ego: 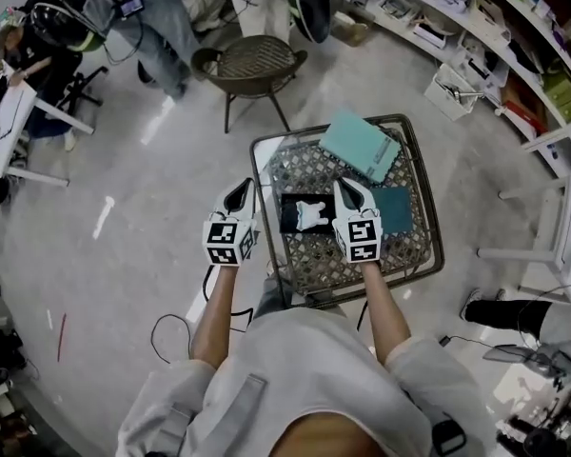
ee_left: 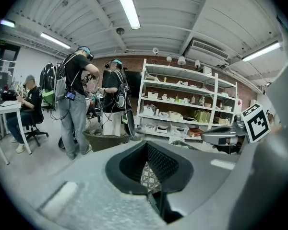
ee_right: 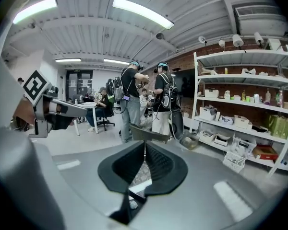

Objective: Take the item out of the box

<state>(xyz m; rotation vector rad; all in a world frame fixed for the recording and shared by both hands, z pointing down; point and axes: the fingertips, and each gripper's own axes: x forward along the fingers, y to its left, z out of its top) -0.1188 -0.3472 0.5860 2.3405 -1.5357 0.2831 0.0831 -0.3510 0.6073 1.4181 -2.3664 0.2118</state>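
**First:** Wicker weave under a glass top: that is the table (ego: pixel 421 248). Where does the white item sit on it?

**Second:** The white item (ego: pixel 311 213) lies on a black tray (ego: pixel 290 221) near the middle of the table. A teal box (ego: pixel 396 208) lies flat to the right of the tray, and the item is not inside it. A paler teal flat piece (ego: pixel 360 144) rests at a slant toward the table's far edge.

**First:** And the left gripper (ego: pixel 245 188)?

**Second:** It hangs over the table's left edge, just left of the tray. In the left gripper view (ee_left: pixel 146 146) its jaws meet at the tips, with nothing between them; only the weave shows below.

**First:** The right gripper (ego: pixel 346 188)?

**Second:** It is above the tray's right side, between the item and the teal box. Its own view (ee_right: pixel 144 145) shows the jaws pressed together and holding nothing.

**First:** Anything beyond the table?

**Second:** A round wicker chair (ego: pixel 252 65) stands on the floor, with shelves along the wall to the right.
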